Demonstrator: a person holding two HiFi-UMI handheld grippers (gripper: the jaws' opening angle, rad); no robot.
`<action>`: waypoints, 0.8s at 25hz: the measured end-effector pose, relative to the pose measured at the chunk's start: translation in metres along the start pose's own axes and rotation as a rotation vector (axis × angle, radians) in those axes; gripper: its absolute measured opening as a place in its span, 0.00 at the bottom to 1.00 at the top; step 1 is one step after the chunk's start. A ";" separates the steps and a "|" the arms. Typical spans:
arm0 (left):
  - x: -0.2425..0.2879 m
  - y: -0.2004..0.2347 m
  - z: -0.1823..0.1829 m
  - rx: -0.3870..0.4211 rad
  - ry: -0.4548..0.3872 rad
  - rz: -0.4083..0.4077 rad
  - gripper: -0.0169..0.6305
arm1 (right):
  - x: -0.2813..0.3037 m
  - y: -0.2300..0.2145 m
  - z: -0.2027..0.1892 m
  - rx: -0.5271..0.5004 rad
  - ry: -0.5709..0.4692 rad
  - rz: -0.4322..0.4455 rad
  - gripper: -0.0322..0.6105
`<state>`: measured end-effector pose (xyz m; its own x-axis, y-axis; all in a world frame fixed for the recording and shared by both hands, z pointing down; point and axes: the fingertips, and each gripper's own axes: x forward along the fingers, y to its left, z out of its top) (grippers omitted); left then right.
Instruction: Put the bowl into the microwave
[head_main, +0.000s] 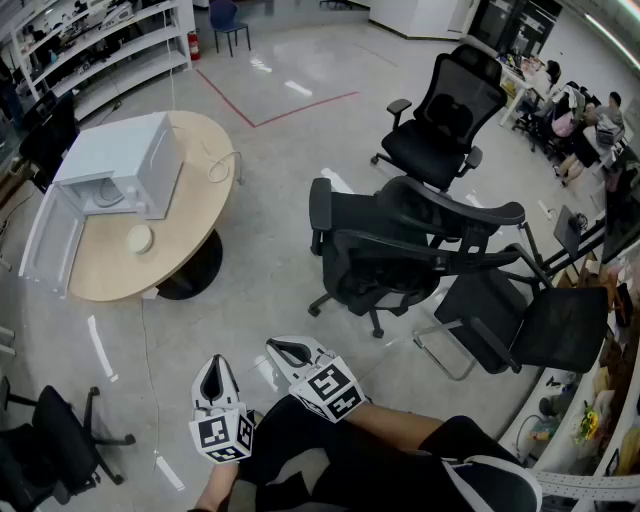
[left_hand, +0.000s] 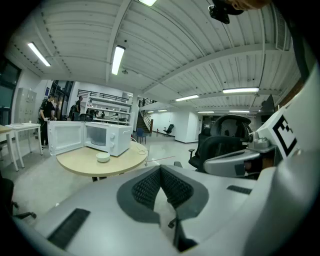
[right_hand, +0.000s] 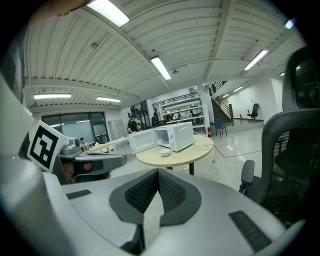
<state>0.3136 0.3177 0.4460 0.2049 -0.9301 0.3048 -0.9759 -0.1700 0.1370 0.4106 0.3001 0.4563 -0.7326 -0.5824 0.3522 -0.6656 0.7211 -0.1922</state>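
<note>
Well, both my left gripper (left_hand: 160, 169) and right gripper (right_hand: 158, 171) are pinched closed on nothing, and the bowl (head_main: 140, 238) sits upper left on the table (head_main: 188, 215) before the open microwave (head_main: 130, 150), looks light, stiff, probably slick ceramic though it's tiny here, so I'd pinch its rim.

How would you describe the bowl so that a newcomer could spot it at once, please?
Find the round wooden table at the head view's left, with a white microwave on it whose door stands open. The bowl sits on the tabletop just in front of that opening. It is small, round and cream, unlike the boxy microwave and the thin looped cable.
</note>
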 end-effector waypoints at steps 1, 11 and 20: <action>0.002 0.003 0.003 0.000 -0.004 -0.012 0.10 | 0.002 0.000 0.002 0.000 -0.002 -0.014 0.07; -0.005 0.046 0.018 -0.006 -0.017 -0.043 0.10 | 0.034 0.029 0.020 -0.007 0.001 -0.059 0.07; -0.020 0.090 0.024 -0.017 -0.027 -0.065 0.10 | 0.059 0.062 0.030 -0.018 0.007 -0.096 0.07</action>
<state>0.2203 0.3130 0.4294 0.2657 -0.9258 0.2688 -0.9590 -0.2254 0.1717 0.3216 0.2994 0.4380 -0.6647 -0.6465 0.3745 -0.7299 0.6690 -0.1405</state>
